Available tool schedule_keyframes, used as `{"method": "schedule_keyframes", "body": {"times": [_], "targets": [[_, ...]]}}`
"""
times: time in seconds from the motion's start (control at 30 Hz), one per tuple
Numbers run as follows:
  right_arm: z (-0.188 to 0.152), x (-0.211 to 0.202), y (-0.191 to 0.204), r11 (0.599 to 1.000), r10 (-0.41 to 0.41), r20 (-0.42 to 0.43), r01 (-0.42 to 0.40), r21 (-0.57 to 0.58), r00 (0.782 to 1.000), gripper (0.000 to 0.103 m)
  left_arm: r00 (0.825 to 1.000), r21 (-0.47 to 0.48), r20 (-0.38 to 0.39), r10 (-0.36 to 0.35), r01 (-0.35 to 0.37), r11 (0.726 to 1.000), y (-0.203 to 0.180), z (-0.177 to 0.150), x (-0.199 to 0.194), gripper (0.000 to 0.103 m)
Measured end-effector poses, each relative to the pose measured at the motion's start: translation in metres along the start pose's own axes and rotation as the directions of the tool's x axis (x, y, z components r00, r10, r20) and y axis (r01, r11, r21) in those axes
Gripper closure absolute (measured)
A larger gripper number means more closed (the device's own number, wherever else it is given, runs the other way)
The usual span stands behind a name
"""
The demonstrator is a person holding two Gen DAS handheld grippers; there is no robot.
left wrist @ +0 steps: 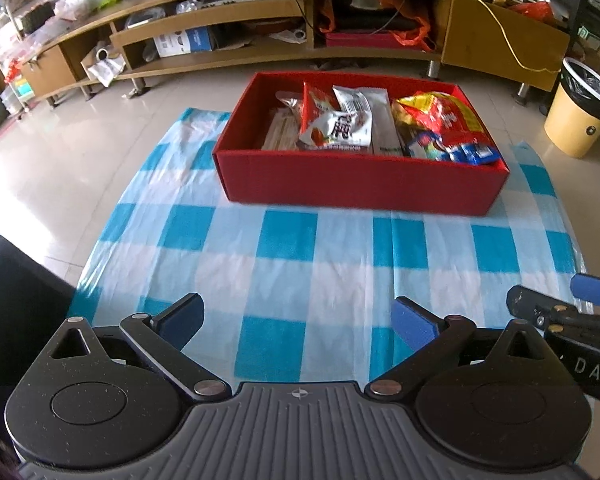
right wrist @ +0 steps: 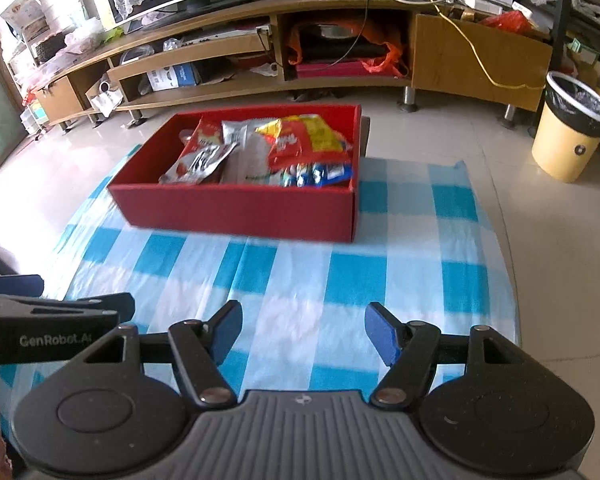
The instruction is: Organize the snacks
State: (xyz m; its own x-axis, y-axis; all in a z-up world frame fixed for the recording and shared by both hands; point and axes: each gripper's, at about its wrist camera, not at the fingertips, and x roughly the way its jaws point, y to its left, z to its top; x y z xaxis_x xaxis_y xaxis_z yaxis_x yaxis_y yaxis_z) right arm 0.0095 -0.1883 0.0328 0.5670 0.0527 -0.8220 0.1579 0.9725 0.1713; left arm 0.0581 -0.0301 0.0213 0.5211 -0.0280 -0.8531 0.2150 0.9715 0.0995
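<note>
My left gripper [left wrist: 296, 322] hangs low over the cloth [left wrist: 288, 276] with its jaws spread wide and nothing between them. My right gripper [right wrist: 302, 330] sits just beside it, jaws also parted, a little less wide, and equally empty; only checked cloth shows in the gap. Each one appears at the edge of the other's view, so the two are close together, side by side, both angled down toward the near end of the table.

Ahead of them the blue-and-white cloth is bare all the way to the box [left wrist: 360, 184]. I see no loose packet lying on it in either view.

The red box stands on the far part of the cloth, well apart from both grippers. The snacks [left wrist: 340, 124] are all inside it: a red-and-white packet leaning on a silver one near the middle, a big yellow-and-red bag [left wrist: 440, 114] on the right side, small blue packs [left wrist: 472, 154] in the near right corner, and pale flat packs underneath on the left. They lie piled and tilted rather than in rows.

My judgement: the gathering looks finished, since everything I can see is in the box and both grippers are empty. What may remain is tidying the pile, or nothing. I cannot tell whether more snacks wait outside these views.

Beyond the table are a floor, a low TV cabinet [left wrist: 260, 12] and a bin [left wrist: 580, 116].
</note>
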Motion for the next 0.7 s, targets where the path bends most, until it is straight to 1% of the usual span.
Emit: {"method": "schedule_keyframes", "body": {"times": [0.13,0.33,0.5,0.7], "targets": [[-0.012,-0.007,-0.001,1.0,0.009,-0.003,-0.009,0.016,1.0,0.039,1.0,0.006,0.0,-0.002,0.002,1.0,-0.001,-0.012,-0.005,0.002],[-0.021,-0.017,0.0,0.999,0.035,0.005,-0.035,0.035,0.999,0.038,1.0,0.022,0.001,-0.004,0.004,1.0,-0.005,-0.026,-0.012,0.001],[-0.029,-0.02,0.002,0.998,0.045,0.004,-0.045,0.044,0.999,0.038,1.0,0.034,0.006,-0.003,0.003,0.999,-0.006,-0.033,-0.017,0.002],[-0.034,-0.024,0.001,0.996,0.065,0.008,-0.065,0.062,0.998,0.038,1.0,0.027,0.011,-0.009,0.008,1.0,-0.005,-0.037,-0.019,0.002]]}}
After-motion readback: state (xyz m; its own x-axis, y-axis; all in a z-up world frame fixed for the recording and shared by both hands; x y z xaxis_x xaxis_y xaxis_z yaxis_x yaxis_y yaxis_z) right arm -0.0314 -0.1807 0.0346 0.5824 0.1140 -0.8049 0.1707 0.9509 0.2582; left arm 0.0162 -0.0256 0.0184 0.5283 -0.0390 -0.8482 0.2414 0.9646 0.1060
